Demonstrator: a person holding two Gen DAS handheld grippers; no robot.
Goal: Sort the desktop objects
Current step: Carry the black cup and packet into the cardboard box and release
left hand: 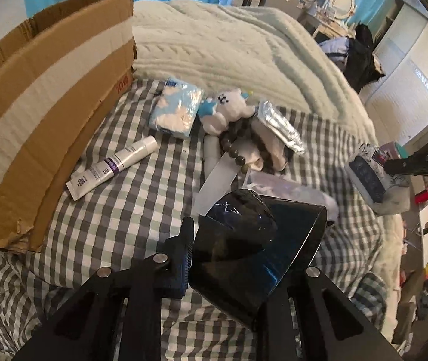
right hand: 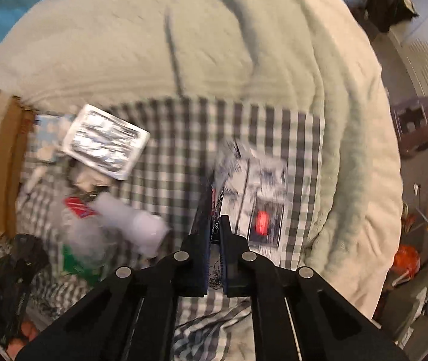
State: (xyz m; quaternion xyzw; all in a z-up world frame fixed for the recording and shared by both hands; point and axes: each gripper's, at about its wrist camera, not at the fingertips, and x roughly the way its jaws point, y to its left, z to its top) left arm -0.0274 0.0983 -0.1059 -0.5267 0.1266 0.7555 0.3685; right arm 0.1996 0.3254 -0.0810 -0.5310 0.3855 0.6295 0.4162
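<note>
Holding a glossy black box [left hand: 244,240] between its jaws, the left gripper [left hand: 238,258] was closed on this box, low in the left wrist view, above the grey-and-white checked cloth [left hand: 129,210]. The box showed thin pale veins on its dark face (like marble). No earlier picture was given, so only this moment is told.

The right gripper [right hand: 215,240] pointed down at the same cloth, and its jaws were shut tight on the edge of a black-and-white printed packet [right hand: 256,198] with a red mark. In the left wrist view the same packet [left hand: 367,177] hung from the right gripper at the right side, clear of the cloth.

On the cloth lay the other things. A white tube with a purple band [left hand: 113,167] lay near the brown cardboard box [left hand: 42,114], which stood at the left. A blue-and-white tissue pack [left hand: 174,108] lay beyond the tube, and just beside it was a small white and blue plush toy [left hand: 229,108]. A silver foil pack [left hand: 280,126] leaned on the heap to the right of the toy, and a string of dark beads [left hand: 238,150] lay below the toy. A pale knitted blanket [left hand: 229,48] covered the bed behind the cloth.
</note>
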